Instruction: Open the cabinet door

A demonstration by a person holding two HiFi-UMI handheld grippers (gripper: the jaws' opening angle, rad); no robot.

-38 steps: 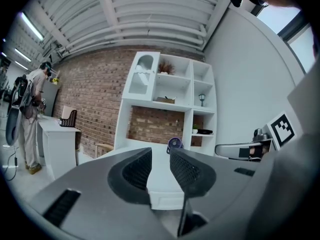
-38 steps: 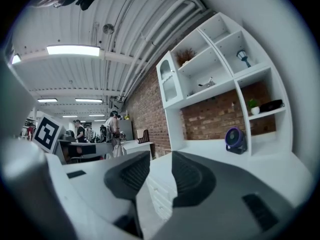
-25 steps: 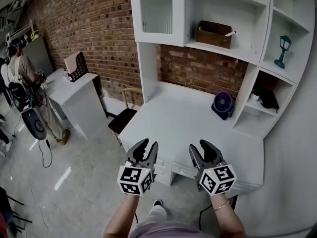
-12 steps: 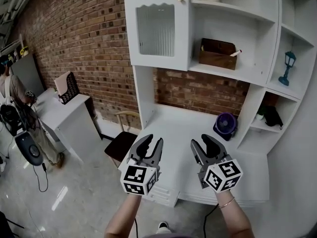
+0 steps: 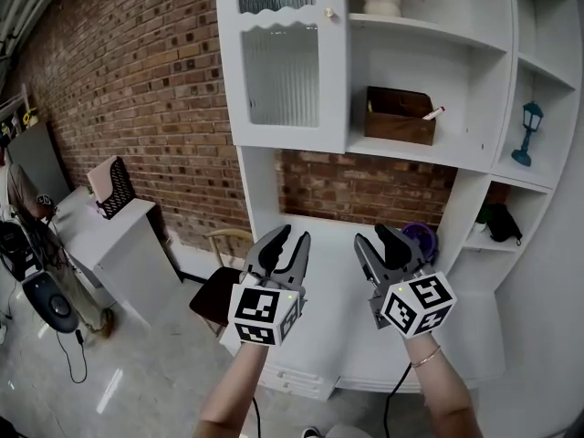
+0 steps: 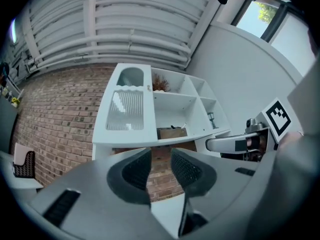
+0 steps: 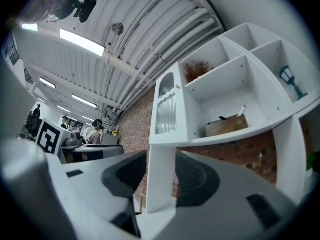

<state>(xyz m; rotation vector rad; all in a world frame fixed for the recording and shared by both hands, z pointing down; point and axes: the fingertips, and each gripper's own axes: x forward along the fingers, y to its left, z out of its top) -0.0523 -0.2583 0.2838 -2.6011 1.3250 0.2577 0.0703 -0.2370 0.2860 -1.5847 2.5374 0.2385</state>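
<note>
Red brick wall (image 5: 137, 80) fills the left, and beside it the white cabinet door with ribbed glass (image 5: 285, 76) sits shut on a white shelf unit (image 5: 415, 153). Below, the left gripper (image 5: 290, 237) and right gripper (image 5: 376, 235) hover side by side, jaws apart and empty.
</note>
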